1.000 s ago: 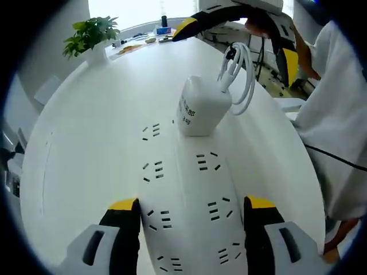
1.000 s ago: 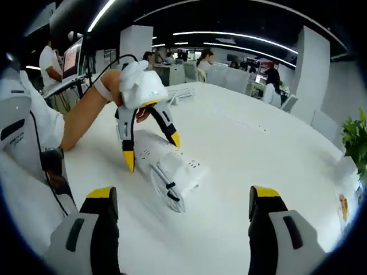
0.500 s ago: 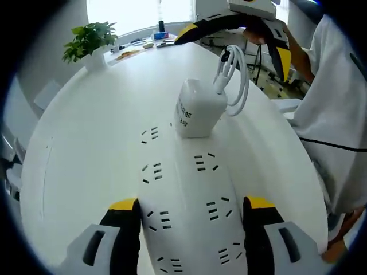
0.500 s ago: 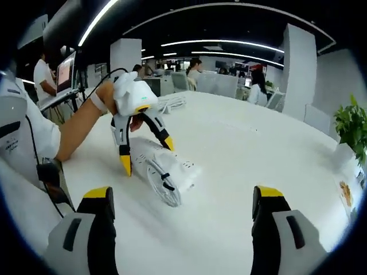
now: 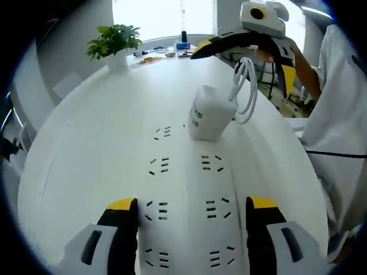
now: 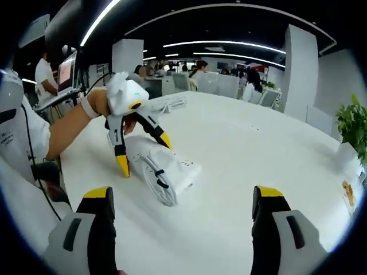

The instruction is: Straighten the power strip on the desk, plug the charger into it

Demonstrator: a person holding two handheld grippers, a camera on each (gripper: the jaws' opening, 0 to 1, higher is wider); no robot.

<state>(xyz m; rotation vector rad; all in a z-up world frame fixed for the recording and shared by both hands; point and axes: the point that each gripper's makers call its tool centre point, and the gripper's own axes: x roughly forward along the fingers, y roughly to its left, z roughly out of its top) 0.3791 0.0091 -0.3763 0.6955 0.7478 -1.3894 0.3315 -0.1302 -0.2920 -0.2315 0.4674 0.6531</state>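
Note:
A wide white power strip (image 5: 186, 195) with several sockets lies on the white table, running away from me between the jaws of my left gripper (image 5: 192, 205), which press on its two long sides. A white charger (image 5: 209, 117) with a coiled white cable (image 5: 246, 86) stands on the strip's far end. My right gripper (image 5: 244, 60) hovers open just above and behind the charger. In the right gripper view, my right gripper (image 6: 183, 195) is open with nothing in it, and the left gripper (image 6: 143, 153) straddles the strip (image 6: 140, 150) behind the charger (image 6: 182, 172).
A potted plant (image 5: 114, 40) and small items (image 5: 166, 52) sit at the far end of the table. The table edge (image 5: 298, 166) curves close on the right, beside a person in white (image 5: 338, 132). Other people and desks (image 6: 200, 71) are far behind.
The left gripper and the strip have turned together: the plant has slid right in its view. In the right gripper view they sit slightly further left. Right gripper stays open.

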